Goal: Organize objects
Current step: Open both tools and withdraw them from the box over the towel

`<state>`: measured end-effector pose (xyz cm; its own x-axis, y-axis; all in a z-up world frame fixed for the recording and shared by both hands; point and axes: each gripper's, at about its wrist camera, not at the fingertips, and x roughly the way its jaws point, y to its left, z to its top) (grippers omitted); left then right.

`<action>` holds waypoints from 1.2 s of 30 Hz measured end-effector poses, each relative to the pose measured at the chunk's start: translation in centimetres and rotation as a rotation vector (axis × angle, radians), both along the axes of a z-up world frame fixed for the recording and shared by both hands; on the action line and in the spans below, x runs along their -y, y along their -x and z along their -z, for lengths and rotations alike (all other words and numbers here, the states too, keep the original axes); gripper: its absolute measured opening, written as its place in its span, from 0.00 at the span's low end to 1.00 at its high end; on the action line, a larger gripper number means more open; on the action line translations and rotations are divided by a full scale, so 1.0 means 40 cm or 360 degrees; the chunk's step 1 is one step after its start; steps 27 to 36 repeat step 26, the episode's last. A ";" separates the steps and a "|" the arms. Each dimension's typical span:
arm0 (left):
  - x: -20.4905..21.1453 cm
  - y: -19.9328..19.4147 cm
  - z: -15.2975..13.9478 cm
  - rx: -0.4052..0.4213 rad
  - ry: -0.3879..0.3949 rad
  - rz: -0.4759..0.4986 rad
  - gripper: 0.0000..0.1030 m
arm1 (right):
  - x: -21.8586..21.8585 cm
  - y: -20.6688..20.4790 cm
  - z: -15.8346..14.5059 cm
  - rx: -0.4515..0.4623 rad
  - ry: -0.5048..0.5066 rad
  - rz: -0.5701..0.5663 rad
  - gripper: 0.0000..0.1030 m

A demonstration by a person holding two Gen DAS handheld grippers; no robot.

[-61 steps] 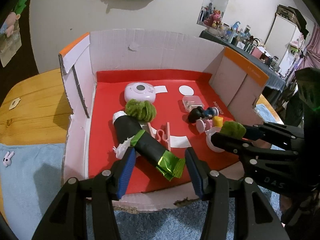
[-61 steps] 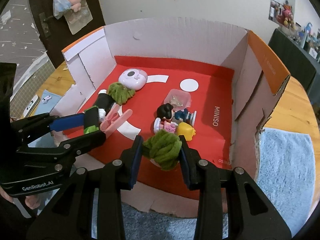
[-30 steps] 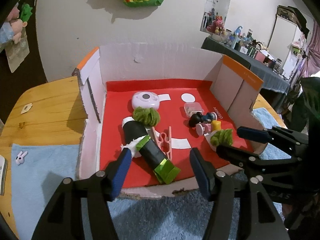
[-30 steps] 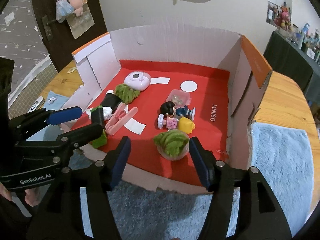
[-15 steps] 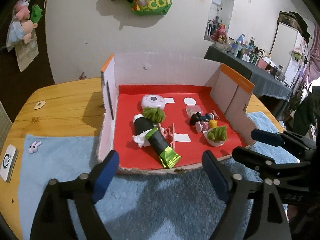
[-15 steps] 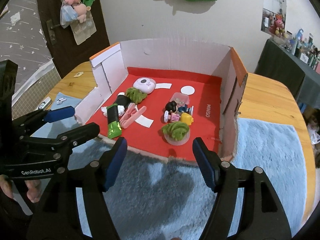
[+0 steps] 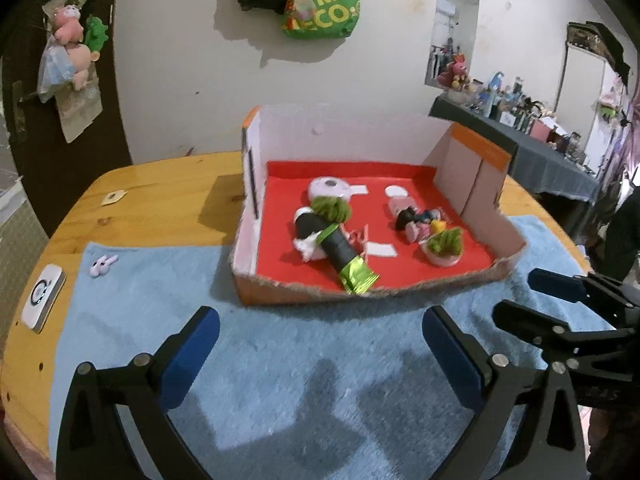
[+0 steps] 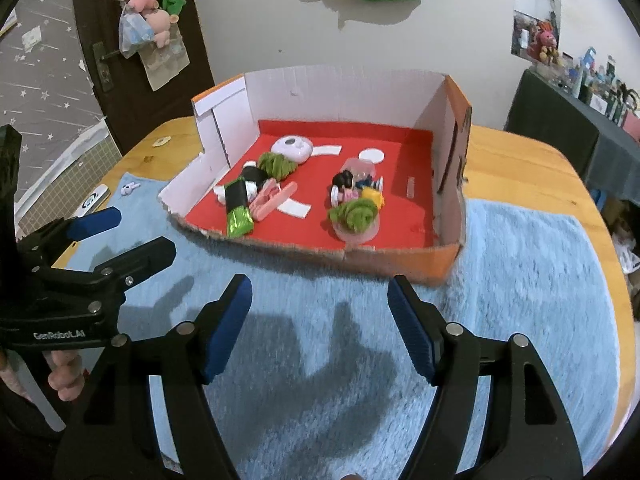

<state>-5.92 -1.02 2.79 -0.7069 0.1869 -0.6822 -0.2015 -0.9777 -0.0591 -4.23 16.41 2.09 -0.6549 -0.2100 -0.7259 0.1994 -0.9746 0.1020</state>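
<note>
My left tool (image 7: 320,344) has just been opening and now gapes wide, released, nothing between its pads, hovering over the blue towel (image 7: 280,360) on the counter (image 7: 160,200). My right tool (image 8: 320,320) has also been opening; it is released and empty. At 12 o'clock of both sits the cardboard box (image 8: 448,152), holding the green yarn ball in its dish (image 8: 354,216) and the black roll (image 7: 332,244).

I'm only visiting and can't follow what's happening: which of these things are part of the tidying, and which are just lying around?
Part of the job:
- cardboard box
- green pompom in a dish
- black tube with green foil end
- pink clip
- little figures
- white round gadget

Just lying about:
- blue towel
- bunny charm
- white device
- green bag on the wall
</note>
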 end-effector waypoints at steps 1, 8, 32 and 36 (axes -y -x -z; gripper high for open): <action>0.003 -0.006 0.006 -0.0002 0.0000 -0.0007 1.00 | -0.001 -0.005 0.004 0.0004 0.0001 0.0002 0.68; 0.006 -0.030 0.057 0.0047 0.0042 -0.0064 1.00 | 0.000 -0.033 0.057 0.0058 -0.0001 0.0033 0.68; 0.001 -0.021 0.108 0.0154 0.0010 -0.0024 1.00 | -0.005 -0.038 0.108 0.0135 0.0008 0.0067 0.68; 0.001 -0.021 0.108 0.0154 0.0010 -0.0024 1.00 | -0.005 -0.038 0.108 0.0135 0.0008 0.0067 0.68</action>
